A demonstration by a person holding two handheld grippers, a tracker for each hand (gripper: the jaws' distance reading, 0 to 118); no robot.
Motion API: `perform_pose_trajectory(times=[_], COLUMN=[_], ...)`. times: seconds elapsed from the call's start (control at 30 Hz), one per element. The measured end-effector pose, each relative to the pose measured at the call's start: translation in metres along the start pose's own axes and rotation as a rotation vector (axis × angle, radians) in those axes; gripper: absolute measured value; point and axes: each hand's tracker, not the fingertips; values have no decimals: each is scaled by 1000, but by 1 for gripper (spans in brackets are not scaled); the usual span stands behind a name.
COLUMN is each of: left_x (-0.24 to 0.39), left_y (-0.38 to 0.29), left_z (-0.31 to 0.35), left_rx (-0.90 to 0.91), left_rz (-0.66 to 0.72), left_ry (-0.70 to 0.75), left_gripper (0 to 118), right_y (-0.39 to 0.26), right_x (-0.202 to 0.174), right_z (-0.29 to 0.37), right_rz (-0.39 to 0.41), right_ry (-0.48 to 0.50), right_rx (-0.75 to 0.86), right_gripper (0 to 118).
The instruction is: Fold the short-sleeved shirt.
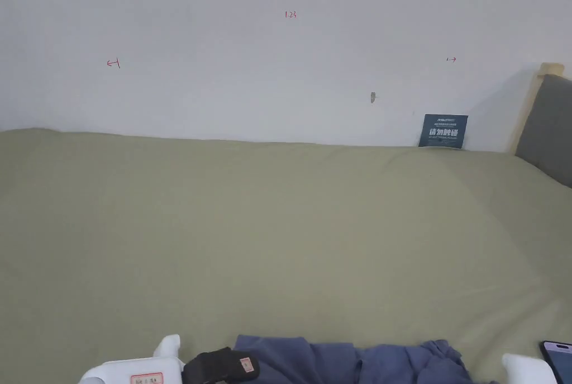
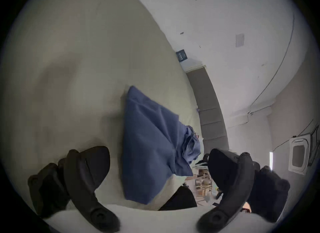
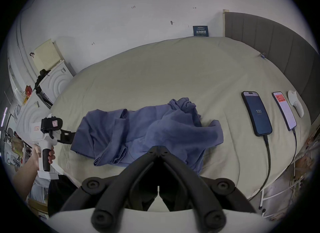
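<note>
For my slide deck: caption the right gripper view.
Shut right tongs over a crumpled blue short-sleeved shirt on the bed; left tongs at its edge.

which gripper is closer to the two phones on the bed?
Right. The right gripper, jaws closed, sits over the near edge of the blue shirt, which lies between the grippers; the phones lie to its right. The left gripper is at the shirt's far left end.

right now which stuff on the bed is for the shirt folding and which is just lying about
For the job:
- blue shirt, crumpled on the bed sheet
- left hand-held gripper, jaws apart
- right hand-held gripper, jaws together

Lying about:
- dark-screen phone, on a cable
- second phone, also on a cable
- white controller
- blue sign at the wall
</note>
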Motion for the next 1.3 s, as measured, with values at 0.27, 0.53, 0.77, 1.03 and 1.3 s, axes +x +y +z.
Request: perform_pose_trajectory(times=[0.27, 0.53, 0.77, 1.03, 1.3], left_x=[13, 8, 9, 32, 121], left_y=[-8, -2, 13, 27, 8], left_z=[-25, 19, 96, 207, 132], left_rx=[-2, 65, 188, 289, 204], left_rz=[-81, -32, -63, -157, -435], left_ry=[115, 58, 145, 468, 685], left_gripper=[10, 10, 10, 10, 10], right_y=[-2, 0, -1, -4, -6], right_x=[7, 9, 4, -14, -21], right_z=[-3, 3, 5, -3, -8], right_rz=[-18, -42, -37, 22, 51], right_ry=[-17, -14, -8, 9, 18], right_rx=[-21, 4, 10, -14, -37], right_gripper=[0, 0, 0, 0, 0])
